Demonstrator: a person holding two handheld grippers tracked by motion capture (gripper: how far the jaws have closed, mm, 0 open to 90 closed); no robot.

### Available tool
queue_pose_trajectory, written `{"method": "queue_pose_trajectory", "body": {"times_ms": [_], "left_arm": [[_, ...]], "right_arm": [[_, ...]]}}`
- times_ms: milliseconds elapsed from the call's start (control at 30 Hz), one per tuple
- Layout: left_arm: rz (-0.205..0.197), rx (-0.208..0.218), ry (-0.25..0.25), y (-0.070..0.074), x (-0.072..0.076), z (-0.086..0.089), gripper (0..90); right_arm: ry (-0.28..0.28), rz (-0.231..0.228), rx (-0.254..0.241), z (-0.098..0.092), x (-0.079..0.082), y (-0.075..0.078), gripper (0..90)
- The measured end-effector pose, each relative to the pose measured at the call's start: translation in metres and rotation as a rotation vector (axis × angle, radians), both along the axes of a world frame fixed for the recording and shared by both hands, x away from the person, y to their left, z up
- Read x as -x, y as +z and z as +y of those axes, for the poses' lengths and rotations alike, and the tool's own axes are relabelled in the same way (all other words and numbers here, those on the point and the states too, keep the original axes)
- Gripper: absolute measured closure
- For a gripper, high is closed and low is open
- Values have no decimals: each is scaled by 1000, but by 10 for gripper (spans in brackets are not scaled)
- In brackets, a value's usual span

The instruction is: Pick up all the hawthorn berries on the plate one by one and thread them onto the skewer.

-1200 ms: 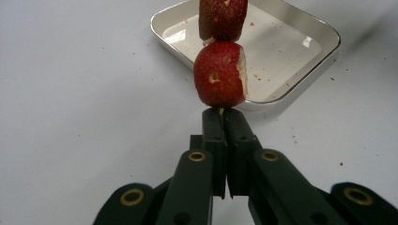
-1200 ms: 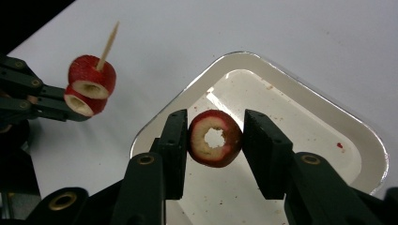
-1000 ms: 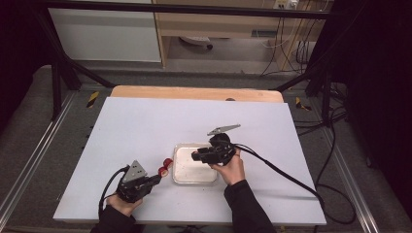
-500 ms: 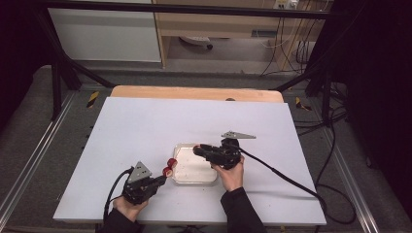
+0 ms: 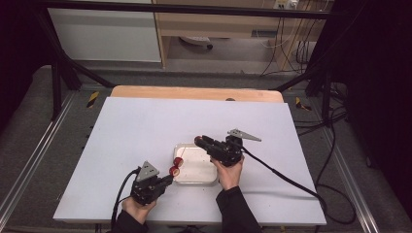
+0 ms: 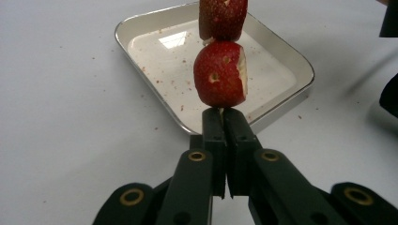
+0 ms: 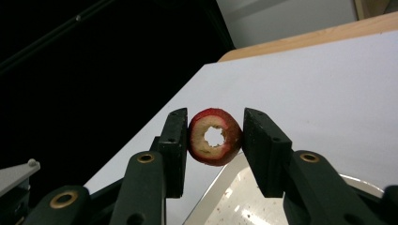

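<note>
My left gripper [image 5: 167, 175] [image 6: 223, 112] is at the front left corner of a shallow white tray [image 5: 194, 175] [image 6: 141, 42]. Its jaws are shut on the foot of a thin stick, which is hidden. Two red fruit pieces [image 5: 176, 166] sit in line on that stick, the lower piece [image 6: 218, 75] just above the tips and the upper piece [image 6: 223, 18] over the tray. My right gripper [image 5: 200, 141] [image 7: 216, 136] hovers above the tray's far right corner, pointing left. It is shut on a red cored fruit ring [image 7: 206, 151] with a hole through its middle.
The tray's floor [image 7: 281, 201] carries only red crumbs. It lies on a white table sheet [image 5: 145, 126] over a wooden top [image 5: 194, 93]. A black cable [image 5: 286, 177] trails right from the right gripper. Dark frame legs and floor surround the table.
The left gripper has slid right, bringing its fruit pieces up to the tray's corner. The right gripper has turned a little, its grey plate swinging to the right.
</note>
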State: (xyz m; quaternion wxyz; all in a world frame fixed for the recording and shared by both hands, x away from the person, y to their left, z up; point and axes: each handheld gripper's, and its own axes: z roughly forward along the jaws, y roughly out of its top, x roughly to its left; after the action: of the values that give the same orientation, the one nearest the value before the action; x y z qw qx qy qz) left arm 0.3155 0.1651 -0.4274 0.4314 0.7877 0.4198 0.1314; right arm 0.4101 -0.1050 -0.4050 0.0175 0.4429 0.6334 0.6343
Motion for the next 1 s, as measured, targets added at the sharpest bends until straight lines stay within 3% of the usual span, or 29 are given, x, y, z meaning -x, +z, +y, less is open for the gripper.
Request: {"method": "queue_pose_trajectory", "body": {"times_ms": [333, 1000], "left_arm": [[22, 47, 3, 2, -3, -14, 879], [47, 90, 18, 1, -7, -36, 878]], "right_arm": [[-51, -32, -65, 3, -2, -2, 621], [-88, -62, -118, 4, -2, -1, 623]]}}
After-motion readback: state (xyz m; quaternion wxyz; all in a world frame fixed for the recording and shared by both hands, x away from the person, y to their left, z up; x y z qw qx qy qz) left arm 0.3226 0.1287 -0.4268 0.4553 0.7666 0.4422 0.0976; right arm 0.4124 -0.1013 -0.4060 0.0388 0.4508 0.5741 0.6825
